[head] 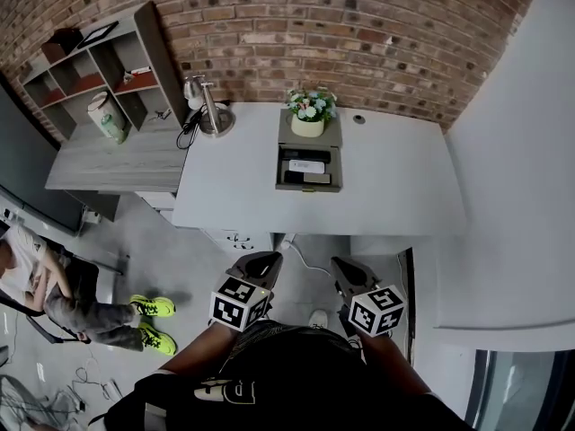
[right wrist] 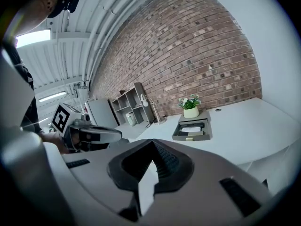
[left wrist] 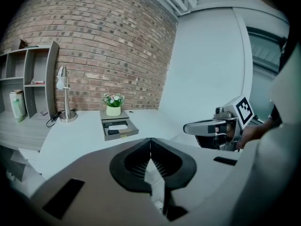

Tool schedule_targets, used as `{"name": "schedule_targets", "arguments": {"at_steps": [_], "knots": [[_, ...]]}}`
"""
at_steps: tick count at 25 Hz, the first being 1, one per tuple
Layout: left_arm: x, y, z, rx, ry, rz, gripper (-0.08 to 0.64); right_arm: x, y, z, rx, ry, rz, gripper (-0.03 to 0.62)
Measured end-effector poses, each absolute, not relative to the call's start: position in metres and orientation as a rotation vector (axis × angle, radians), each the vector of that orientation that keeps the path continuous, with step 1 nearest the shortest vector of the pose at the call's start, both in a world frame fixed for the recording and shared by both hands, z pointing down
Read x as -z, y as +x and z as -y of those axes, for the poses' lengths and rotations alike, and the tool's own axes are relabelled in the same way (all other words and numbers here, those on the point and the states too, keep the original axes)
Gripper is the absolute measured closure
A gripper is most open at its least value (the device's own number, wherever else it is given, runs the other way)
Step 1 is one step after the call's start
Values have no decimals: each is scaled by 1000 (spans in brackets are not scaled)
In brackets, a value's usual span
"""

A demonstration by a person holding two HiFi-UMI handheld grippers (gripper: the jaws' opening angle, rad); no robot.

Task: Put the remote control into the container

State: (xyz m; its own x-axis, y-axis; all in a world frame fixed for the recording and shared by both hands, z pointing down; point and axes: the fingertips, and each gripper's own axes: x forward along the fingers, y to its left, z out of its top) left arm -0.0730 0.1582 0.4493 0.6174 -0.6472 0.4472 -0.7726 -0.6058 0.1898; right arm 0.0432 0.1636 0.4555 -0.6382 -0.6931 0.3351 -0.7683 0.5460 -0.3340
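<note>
We look steeply down on a white table set against a brick wall. Near the middle of the table sits a grey, tray-like container, and a white remote control lies inside it between two darker bar-shaped items that are too small for us to identify. A small pot of flowers stands on the container's back section. To the left we see a desk lamp at the table's corner and a grey shelf unit on a lower side table. We hold both tools close to our body, well short of the table's near edge. The left gripper has its jaws pressed together with nothing between them, and the right gripper is likewise closed and empty. At the lower left, a person sits wearing bright yellow-green shoes.
</note>
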Motion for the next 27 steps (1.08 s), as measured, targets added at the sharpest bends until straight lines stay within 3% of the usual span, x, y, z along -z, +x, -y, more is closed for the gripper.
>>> {"name": "schedule_targets", "arguments": {"at_steps": [27], "knots": [[-454, -67, -182, -473, 2500, 1129, 552, -461, 47, -183, -622, 1252, 2603, 586]]}}
